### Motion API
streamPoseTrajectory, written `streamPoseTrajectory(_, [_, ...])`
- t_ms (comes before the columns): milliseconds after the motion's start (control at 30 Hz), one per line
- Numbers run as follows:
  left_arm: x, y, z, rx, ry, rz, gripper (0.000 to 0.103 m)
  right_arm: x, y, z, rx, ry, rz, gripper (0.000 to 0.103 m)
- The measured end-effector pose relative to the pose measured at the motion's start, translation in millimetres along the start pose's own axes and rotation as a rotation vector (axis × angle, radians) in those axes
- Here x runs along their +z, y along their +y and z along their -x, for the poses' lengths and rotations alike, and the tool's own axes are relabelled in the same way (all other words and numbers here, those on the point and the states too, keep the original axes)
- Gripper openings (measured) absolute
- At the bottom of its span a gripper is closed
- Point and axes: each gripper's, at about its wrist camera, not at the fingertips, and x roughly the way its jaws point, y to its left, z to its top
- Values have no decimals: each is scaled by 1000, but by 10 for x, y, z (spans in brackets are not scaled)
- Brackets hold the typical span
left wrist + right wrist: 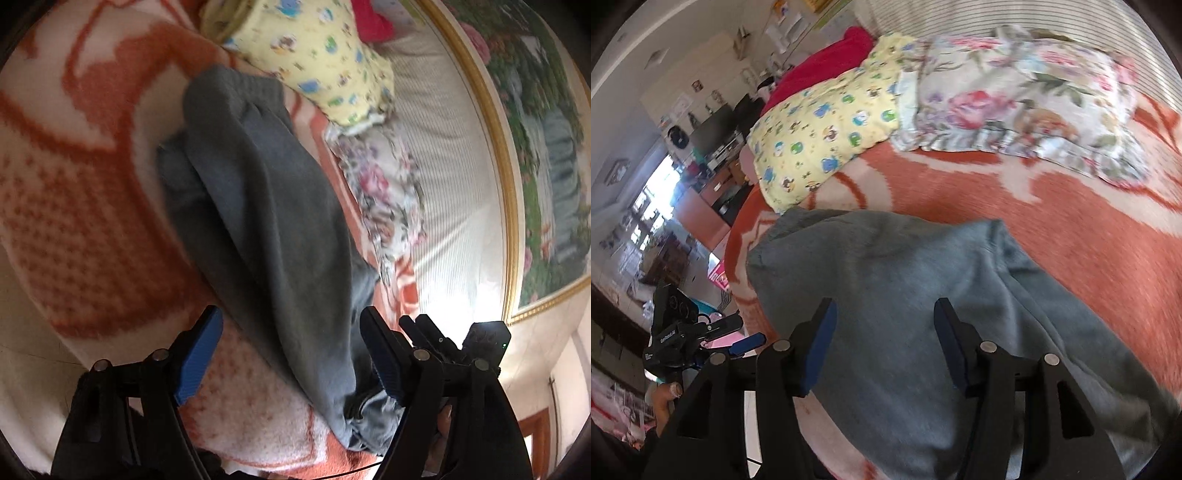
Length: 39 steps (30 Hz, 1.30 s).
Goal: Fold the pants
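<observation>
Grey pants (266, 206) lie folded lengthwise on an orange-and-white blanket (85, 199), running away from me towards the pillows. My left gripper (291, 325) is open, its blue-padded jaws wide apart just above the near end of the pants. In the right wrist view the pants (897, 280) spread wide under my right gripper (884, 314), which is also open and holds nothing. The left gripper (746, 341) shows at that view's lower left, beside the bed edge.
A yellow cartoon-print pillow (827, 125) and a floral pillow (1015, 99) lie at the far end of the blanket (1052, 221). A red cloth (827, 62) sits behind them. A gold-framed picture (535, 155) hangs on the striped wall. Room furniture stands left of the bed.
</observation>
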Motion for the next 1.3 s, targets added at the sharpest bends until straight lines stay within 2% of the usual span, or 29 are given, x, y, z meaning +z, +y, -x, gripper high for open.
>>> streamPoseTrajectory(200, [153, 229, 43, 30, -45, 141, 81, 230, 192, -332, 18, 46, 63, 57])
streamPoseTrajectory(300, [228, 248, 93, 76, -93, 140, 81, 339, 298, -489, 28, 67, 103, 58])
streamPoseTrajectory(533, [412, 316, 97, 138, -130, 134, 82, 616, 519, -844, 52, 95, 180, 60])
streamPoseTrajectory(767, [501, 502, 19, 140, -147, 205, 84, 942, 747, -1315, 99, 142, 297, 66])
streamPoseTrajectory(1000, [590, 527, -56, 149, -174, 229, 91, 1249, 1145, -1997, 126, 265, 511, 66])
streamPoseTrajectory(1167, [590, 443, -137, 175, -188, 162, 100, 1252, 1362, -2515, 118, 386, 620, 66])
streamPoseTrajectory(1233, [589, 387, -189, 201, -185, 116, 102, 1200, 1391, -2694, 86, 423, 658, 66])
streamPoseTrajectory(1267, [598, 351, -225, 221, -174, 84, 102, 1155, 1389, -2786, 59, 450, 672, 63])
streamPoseTrajectory(1300, [610, 325, -247, 232, -166, 60, 102, 1104, 1368, -2859, 41, 471, 679, 50])
